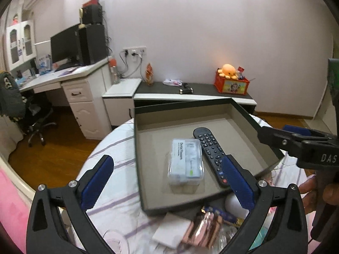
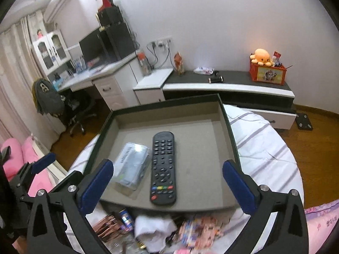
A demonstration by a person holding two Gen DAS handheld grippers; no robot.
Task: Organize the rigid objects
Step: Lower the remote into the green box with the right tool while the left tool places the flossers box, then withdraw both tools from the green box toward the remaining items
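Left wrist view, "Dental Flossers" box (image 1: pixel 186 162) beside remote (image 1: pixel 211 151) in tray (image 1: pixel 139 148); both grippers (image 1: pixel 169 180) (image 2: pixel 167 182) gaping, empty

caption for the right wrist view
Open right gripper above a tray holding a remote and clear box.

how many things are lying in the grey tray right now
2. A clear plastic box lies on the tray floor, and a black remote lies just beside it on the box's right. Nothing else shows inside; the open grippers hide small parts of the near edge.

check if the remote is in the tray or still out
In: the remote lies flat on the tray floor beside the clear plastic box.
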